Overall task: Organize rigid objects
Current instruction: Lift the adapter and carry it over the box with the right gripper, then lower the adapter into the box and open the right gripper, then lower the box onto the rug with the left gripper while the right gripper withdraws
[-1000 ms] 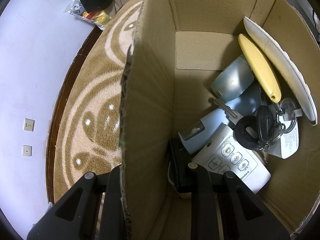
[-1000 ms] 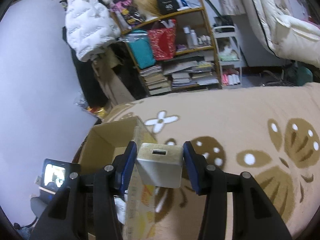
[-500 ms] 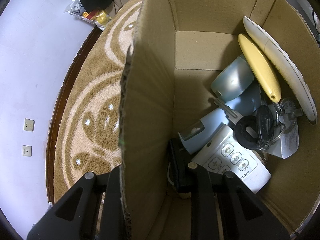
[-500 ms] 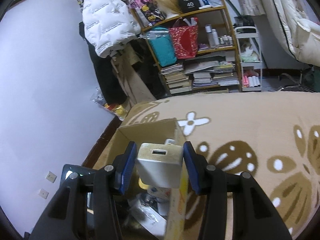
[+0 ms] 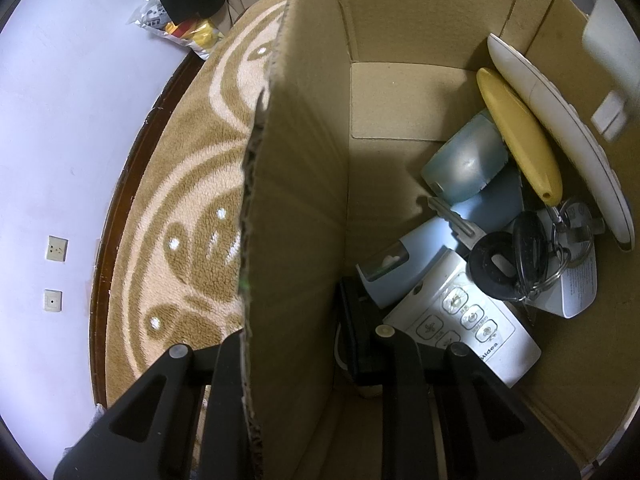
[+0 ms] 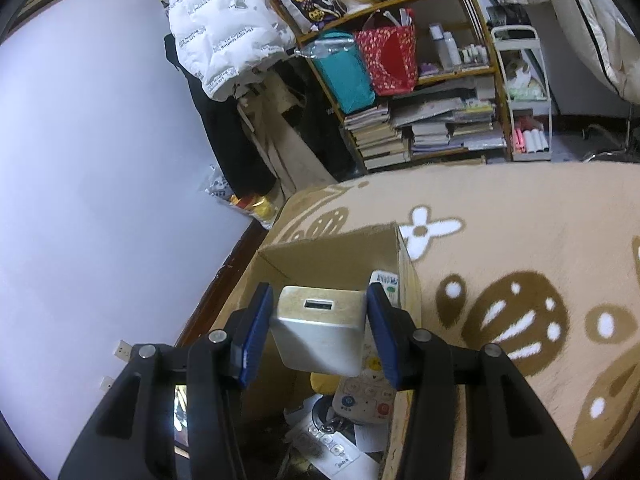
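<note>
An open cardboard box (image 5: pixel 300 200) stands on a brown patterned rug. My left gripper (image 5: pixel 308 336) is shut on the box's side wall, one finger outside and one inside. Inside lie a long white remote (image 5: pixel 560 128), a yellow oblong piece (image 5: pixel 520 128), a pale blue device (image 5: pixel 464 168), a bunch of keys (image 5: pixel 520 256) and a white Midea remote (image 5: pixel 468 320). My right gripper (image 6: pixel 319 300) is shut on a white USB charger block (image 6: pixel 320 328), held above the box (image 6: pixel 320 256). The charger (image 5: pixel 608 40) shows blurred over the box's far right rim.
The rug (image 6: pixel 520 240) spreads to the right of the box. A pale wall (image 6: pixel 100 160) with sockets runs along the left. Behind are a shelf (image 6: pixel 420 80) crammed with books and bags, a hanging white jacket (image 6: pixel 220 32) and a small white cart (image 6: pixel 524 96).
My right gripper has carried the charger from beside the box to over its opening; the charger now enters the left wrist view at top right. The left gripper has not moved.
</note>
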{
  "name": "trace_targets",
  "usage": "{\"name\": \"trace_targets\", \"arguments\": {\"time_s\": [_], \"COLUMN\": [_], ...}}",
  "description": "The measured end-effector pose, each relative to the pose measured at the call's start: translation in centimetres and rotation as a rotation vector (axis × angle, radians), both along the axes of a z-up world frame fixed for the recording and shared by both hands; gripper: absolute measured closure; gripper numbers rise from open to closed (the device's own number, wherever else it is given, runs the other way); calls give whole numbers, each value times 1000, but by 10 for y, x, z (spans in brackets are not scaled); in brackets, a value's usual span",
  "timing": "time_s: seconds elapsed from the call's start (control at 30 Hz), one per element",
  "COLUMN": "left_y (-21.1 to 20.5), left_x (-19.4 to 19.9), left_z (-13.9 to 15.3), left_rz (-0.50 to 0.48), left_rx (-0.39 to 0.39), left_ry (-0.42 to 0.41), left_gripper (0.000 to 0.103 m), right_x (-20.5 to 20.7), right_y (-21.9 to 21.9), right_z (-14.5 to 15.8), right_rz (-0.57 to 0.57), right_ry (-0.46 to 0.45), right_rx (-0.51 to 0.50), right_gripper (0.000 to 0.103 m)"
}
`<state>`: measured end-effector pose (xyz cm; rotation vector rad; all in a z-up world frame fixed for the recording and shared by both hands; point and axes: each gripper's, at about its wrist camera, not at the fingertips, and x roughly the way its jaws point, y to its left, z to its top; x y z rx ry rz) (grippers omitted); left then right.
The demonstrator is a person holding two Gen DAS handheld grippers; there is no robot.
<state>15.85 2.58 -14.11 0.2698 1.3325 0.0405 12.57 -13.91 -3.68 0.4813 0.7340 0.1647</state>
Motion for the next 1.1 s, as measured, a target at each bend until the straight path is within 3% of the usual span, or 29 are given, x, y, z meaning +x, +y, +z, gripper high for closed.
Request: {"name": "trace_targets", "arguments": {"time_s": [0.57,0.87,1.1], "left_y": [5,2,-5], "left_x": [-4,-8,-15], "left_z": [-1,3,14], "left_rz": [12,12,-16], "left_rx": [-13,-17,3], "left_ry": [-7,-50,-131], "left_gripper": [83,83,82], "right_x": [-1,-13,-27], "right_y": [-11,-17,-26], "right_z": [-17,-5,2], "right_rz": [-9,-30,-53], "right_ry": [34,13,21], "right_rx": [70,73,30], "right_gripper": [50,20,13]}}
